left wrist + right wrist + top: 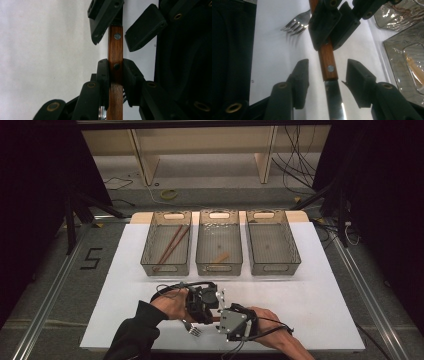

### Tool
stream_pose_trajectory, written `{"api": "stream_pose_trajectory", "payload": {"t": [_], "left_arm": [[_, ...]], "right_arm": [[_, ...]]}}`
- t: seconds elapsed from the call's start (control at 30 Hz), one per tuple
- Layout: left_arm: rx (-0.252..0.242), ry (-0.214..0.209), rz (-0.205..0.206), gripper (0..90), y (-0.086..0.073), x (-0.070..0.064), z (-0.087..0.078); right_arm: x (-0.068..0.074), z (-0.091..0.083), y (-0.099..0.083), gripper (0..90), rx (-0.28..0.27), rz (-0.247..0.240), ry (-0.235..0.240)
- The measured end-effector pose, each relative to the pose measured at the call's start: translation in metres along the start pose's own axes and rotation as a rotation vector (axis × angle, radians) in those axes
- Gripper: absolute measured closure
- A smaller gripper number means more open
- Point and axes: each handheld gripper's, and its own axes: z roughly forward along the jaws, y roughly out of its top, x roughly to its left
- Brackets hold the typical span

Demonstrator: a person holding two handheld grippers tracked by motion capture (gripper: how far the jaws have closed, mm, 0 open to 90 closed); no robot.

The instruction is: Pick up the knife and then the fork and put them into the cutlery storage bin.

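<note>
A knife with a wooden handle [115,50] is being held low over the near part of the white surface [310,305], between the person's two hands. The left gripper [115,72] is clamping the handle, its two black pads pressed flat against the brown wood on either side, right around one of the rivets. In the right gripper view the same handle [327,62] is running down into a shiny steel blade [334,102], which is lying between the jaws of the right gripper [327,80]; those jaws are standing wide apart, one on each side of the knife, touching neither wood nor steel and holding nothing.

From above, the left gripper [202,302] and the right gripper [235,322] are crowding together almost nose to nose, the person's hands coming in from the near edge. A metal fork [297,22] is lying on the surface just beside them, its tines [196,331] showing near the left sleeve.

Farther back, three clear plastic bins are sitting side by side. The left bin [150,247] is holding a pair of brown chopsticks [172,245], the middle bin [202,257] has a small wooden piece [220,257] in it, and I am seeing nothing inside the right bin [295,255].
</note>
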Motion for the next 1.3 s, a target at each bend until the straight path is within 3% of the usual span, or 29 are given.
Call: {"api": "stream_pose_trajectory", "payload": {"t": [0.3,0.47,0.57,0.63,0.73,0.9,1.07,1.17,1.3], "left_arm": [[0.006,-0.015,0.013,76.2,0.0062,0.0004,0.0000],[0.000,-0.029,-0.004,76.2,0.0074,0.0002,0.0026],[0.006,-0.036,-0.003,76.2,0.0076,0.0016,0.0027],[0.009,-0.041,-0.001,76.1,0.0076,0.0016,0.0028],[0.011,-0.042,0.004,76.1,0.0081,0.0013,0.0034],[0.007,-0.036,0.007,75.8,0.0089,0.0003,0.0037],[-0.007,-0.022,0.013,74.6,0.0092,-0.0010,0.0027],[-0.004,-0.018,0.018,71.8,0.0091,-0.0011,0.0026],[-0.021,-0.009,-0.008,59.0,0.0066,0.0000,0.0017]], "right_arm": [[0.0030,0.0005,-0.0008,66.7,0.021,-0.026,-0.022],[0.0049,0.0010,-0.0007,70.8,0.032,-0.038,-0.027],[0.0045,0.0004,-0.0008,74.3,0.037,-0.072,-0.021],[0.0046,0.0005,-0.0009,75.4,0.039,-0.083,-0.016],[0.0042,0.0011,-0.0015,76.7,0.032,-0.137,-0.023],[0.0044,0.0002,-0.0020,77.5,0.035,-0.161,-0.020],[0.0034,-0.0020,-0.0029,77.8,0.035,-0.153,-0.016],[0.0024,-0.0034,-0.0039,77.8,0.025,-0.145,-0.015],[0.0005,-0.0067,-0.0046,77.9,0.026,-0.138,-0.014]]}}
